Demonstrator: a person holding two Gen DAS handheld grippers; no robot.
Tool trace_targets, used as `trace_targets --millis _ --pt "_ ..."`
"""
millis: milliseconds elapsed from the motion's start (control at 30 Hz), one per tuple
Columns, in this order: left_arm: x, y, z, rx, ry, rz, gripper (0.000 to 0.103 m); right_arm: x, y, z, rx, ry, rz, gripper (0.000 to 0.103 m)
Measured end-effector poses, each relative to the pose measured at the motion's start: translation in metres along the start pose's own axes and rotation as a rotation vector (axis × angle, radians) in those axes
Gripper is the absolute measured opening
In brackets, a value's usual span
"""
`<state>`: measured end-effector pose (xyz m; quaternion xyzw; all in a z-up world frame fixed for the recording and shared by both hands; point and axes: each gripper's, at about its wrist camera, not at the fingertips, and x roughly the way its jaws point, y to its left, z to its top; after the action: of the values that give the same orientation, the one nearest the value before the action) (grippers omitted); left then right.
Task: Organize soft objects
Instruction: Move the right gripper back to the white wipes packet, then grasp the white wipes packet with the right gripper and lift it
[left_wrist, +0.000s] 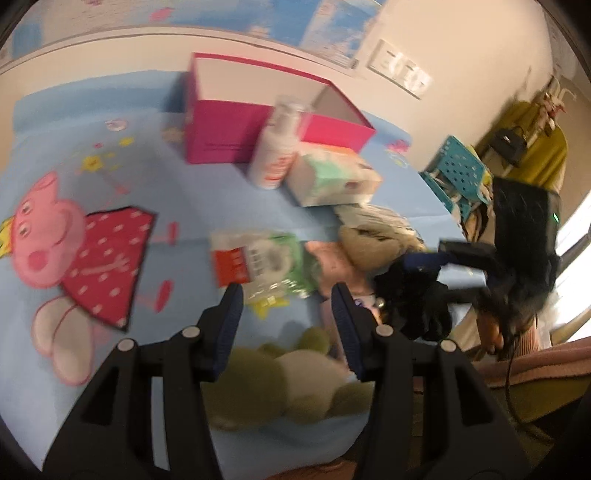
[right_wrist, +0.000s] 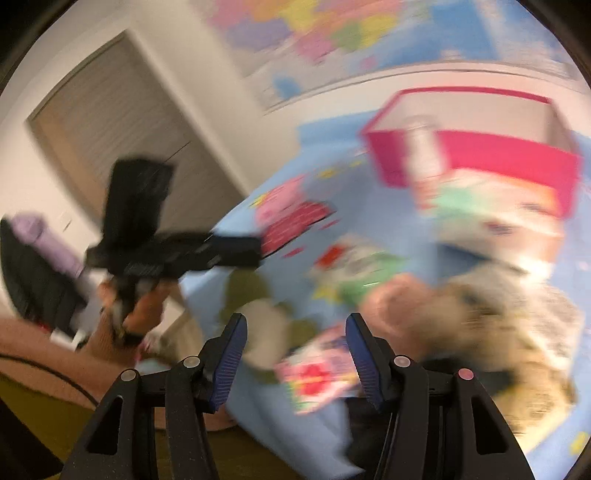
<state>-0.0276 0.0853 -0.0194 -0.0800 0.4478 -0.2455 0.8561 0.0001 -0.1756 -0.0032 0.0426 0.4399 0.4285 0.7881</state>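
A light blue sheet (left_wrist: 177, 206) printed with a pink cartoon pig (left_wrist: 70, 251) covers the surface, with a cream wall and a coloured map (right_wrist: 332, 33) behind it. At the far side stands an open pink box (left_wrist: 229, 129), empty as far as the left view shows. Just in front of it a white bottle (left_wrist: 277, 147) stands upright, and beside that lies a pale carton (left_wrist: 332, 177) with green print.

Nearer, a flat packet (left_wrist: 258, 258) in red, white and green lies on the sheet. To its right a pink plush (left_wrist: 332, 262) and a beige plush (left_wrist: 376, 240) rest against each other, touching a dark cloth heap (left_wrist: 413, 302).

The left gripper (left_wrist: 288, 310) hangs above the sheet with its blue-padded jaws wide apart and nothing between them. A green plush (left_wrist: 280, 387) with a pale belly lies directly below and between the fingers; whether they touch it cannot be told.

The right gripper (right_wrist: 295, 343) is likewise spread wide and holds nothing. Its view is badly blurred. Below its fingers lie the green plush (right_wrist: 258, 317) and a small pink-and-red patterned item (right_wrist: 317, 373), too smeared to identify. The beige plush (right_wrist: 498, 325) sits to the right.

Each camera catches the other gripper at the side, black and held in a hand (right_wrist: 144, 306).
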Motion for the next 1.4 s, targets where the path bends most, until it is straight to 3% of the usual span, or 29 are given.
trace_targets --millis 233,433,600,900,967,1033,1100,1267,1400 --pt "0.037 -0.017 0.024 0.037 0.065 -0.021 0.051 -0.042 -0.060 -0.004 0.158 -0.089 -0.157 0.057" --pt "0.060 -0.037 0.042 0.062 0.114 -0.086 0.051 -0.064 -0.117 -0.015 0.342 -0.105 -0.256 0.057" --pt "0.103 -0.060 0.066 0.093 0.213 -0.104 0.052 -0.062 -0.155 -0.030 0.490 -0.092 -0.189 0.057" --pt "0.168 -0.080 0.088 0.133 0.387 -0.081 0.052 -0.038 -0.171 -0.037 0.556 -0.056 -0.046 0.058" --pt "0.176 -0.079 0.091 0.125 0.411 -0.090 0.052 -0.039 -0.170 -0.036 0.547 -0.069 -0.050 0.058" --pt "0.183 -0.080 0.092 0.104 0.439 -0.131 0.052 -0.038 -0.169 -0.035 0.534 -0.071 -0.078 0.051" --pt "0.185 -0.082 0.091 0.107 0.447 -0.137 0.052 -0.040 -0.168 -0.036 0.526 -0.077 -0.093 0.042" --pt "0.185 -0.086 0.089 0.115 0.438 -0.134 0.053 -0.045 -0.164 -0.039 0.497 -0.104 -0.110 0.036" --pt "0.174 -0.094 0.087 0.117 0.385 -0.116 0.054 -0.051 -0.157 -0.041 0.454 -0.116 -0.117 0.035"
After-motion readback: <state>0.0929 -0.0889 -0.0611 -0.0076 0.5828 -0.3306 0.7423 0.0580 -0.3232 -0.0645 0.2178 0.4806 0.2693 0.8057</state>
